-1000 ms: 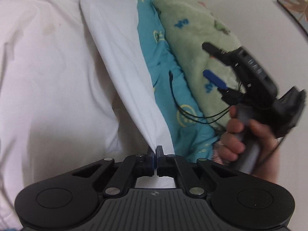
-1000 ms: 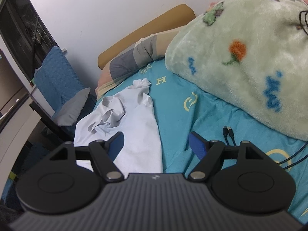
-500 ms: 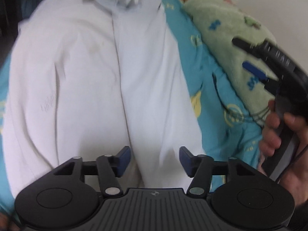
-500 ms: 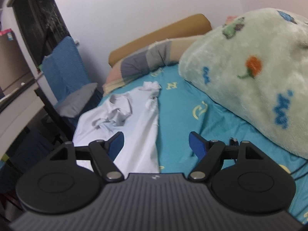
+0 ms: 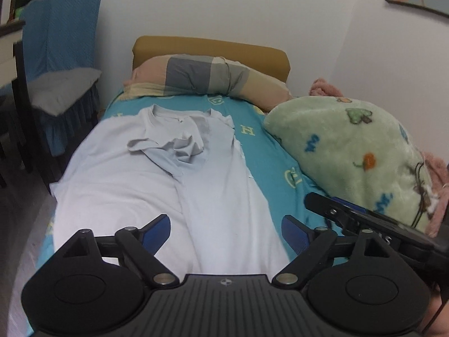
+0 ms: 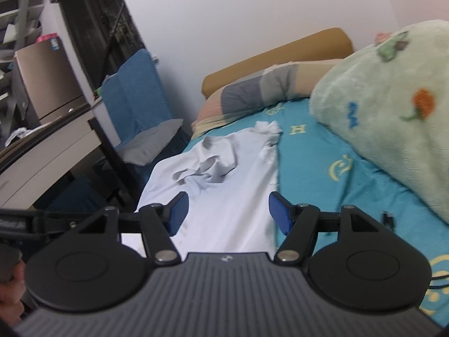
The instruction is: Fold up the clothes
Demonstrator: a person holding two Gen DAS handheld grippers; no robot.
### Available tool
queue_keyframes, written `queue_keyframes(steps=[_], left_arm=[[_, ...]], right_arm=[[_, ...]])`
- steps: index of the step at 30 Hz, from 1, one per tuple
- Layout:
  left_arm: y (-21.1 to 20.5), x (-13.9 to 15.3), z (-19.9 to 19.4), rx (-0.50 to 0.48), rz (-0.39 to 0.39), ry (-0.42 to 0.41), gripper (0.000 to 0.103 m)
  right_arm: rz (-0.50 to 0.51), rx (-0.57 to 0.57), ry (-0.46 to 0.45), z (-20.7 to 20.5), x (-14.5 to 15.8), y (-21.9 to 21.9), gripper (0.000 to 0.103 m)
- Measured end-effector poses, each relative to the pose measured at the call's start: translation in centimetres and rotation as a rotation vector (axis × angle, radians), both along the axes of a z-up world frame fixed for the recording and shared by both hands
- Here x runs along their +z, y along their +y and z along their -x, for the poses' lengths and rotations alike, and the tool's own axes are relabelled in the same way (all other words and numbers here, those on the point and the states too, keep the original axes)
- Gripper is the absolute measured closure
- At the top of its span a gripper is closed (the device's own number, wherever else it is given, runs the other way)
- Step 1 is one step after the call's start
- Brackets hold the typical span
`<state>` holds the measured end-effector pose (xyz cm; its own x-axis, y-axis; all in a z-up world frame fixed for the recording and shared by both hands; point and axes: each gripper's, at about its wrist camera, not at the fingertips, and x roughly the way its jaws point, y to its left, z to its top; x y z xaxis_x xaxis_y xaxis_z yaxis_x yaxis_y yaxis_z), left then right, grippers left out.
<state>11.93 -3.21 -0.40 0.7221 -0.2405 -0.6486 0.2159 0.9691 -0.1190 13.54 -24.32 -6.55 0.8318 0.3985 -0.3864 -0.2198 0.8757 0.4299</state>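
the white t-shirt [image 5: 202,185] lies lengthwise on the teal sheet [image 5: 269,151], one side already folded in over the middle, its sleeve [image 5: 168,147] bunched in a loose heap below the collar — neither tool holds it. the left gripper [image 5: 226,229] hangs above the hem with its jaws opening and no cloth between them, while the right gripper [image 6: 227,209] is closing on empty air over the shirt's near part. the risk, as i judge it, is folding on with that sleeve still crumpled, which would lock a lump inside — or a pinch catching only the top layer, or the sheet too
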Motion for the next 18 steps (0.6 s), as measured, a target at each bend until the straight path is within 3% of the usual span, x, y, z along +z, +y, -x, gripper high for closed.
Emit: queue_keyframes(steps=[2,9,15,17,18], left_arm=[[1.3,0.1,0.8,-0.007,-0.031,-0.02,0.01],[5.0,-1.3,2.1,-0.053,0.001,-0.108,0.005],[8.3,-3.8,-0.6,0.007,0.086,-0.071,0.005],[9.4,-4.5,-1.7,0.031,0.099,-0.068,0.005],[9.9,-4.8,-2.3,0.045,0.107,-0.061,0.005]], right_arm=[[-0.009,0.018,0.042,-2.2,-0.7,1.2,0.036],[-0.014,0.055,0.14,-14.3,-3.6,6.9,0.036],[0.047,0.039,0.205,-23.7,-6.3,12.9,0.037],[0.112,0.043,0.212,-26.0,-6.9,14.6,0.048],[0.16,0.051,0.21,-27.0,-7.0,15.5,0.072]])
